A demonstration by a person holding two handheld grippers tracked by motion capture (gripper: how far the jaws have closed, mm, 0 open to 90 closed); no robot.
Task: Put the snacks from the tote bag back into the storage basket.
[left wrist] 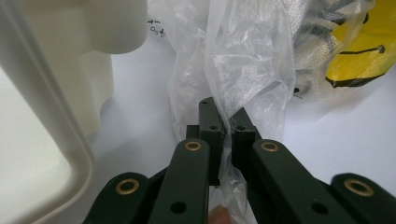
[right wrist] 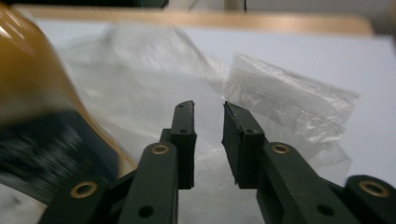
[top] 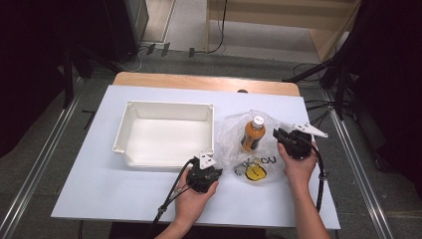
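Closest to the lens in the left gripper view, my left gripper [left wrist: 223,122] has its jaws closed on a fold of the clear plastic bag [left wrist: 243,60], film pinched between the pads at frame centre. White tray [left wrist: 51,121] fills the left side of that view, just beside the bag. Yellow smiley print [left wrist: 359,51] sits upper right, inside the bag.

High view: left gripper [top: 203,174] is low centre, at the tray's [top: 164,132] lower right corner and the bag's [top: 249,139] lower left edge. Orange bottle [top: 253,134] with white cap lies inside the bag, centre right of frame, cap pointing up-frame. Smiley print [top: 255,172] is below the bottle. Tray and bag rest on the white table [top: 99,174].

Right gripper [top: 282,136] is right of the bottle, at the bag's right edge. In the right gripper view my right gripper [right wrist: 208,112] has jaws parted with a narrow gap, nothing clamped; bag film [right wrist: 289,102] lies behind the tips. Bottle [right wrist: 42,107] is blurred at far left of that view.
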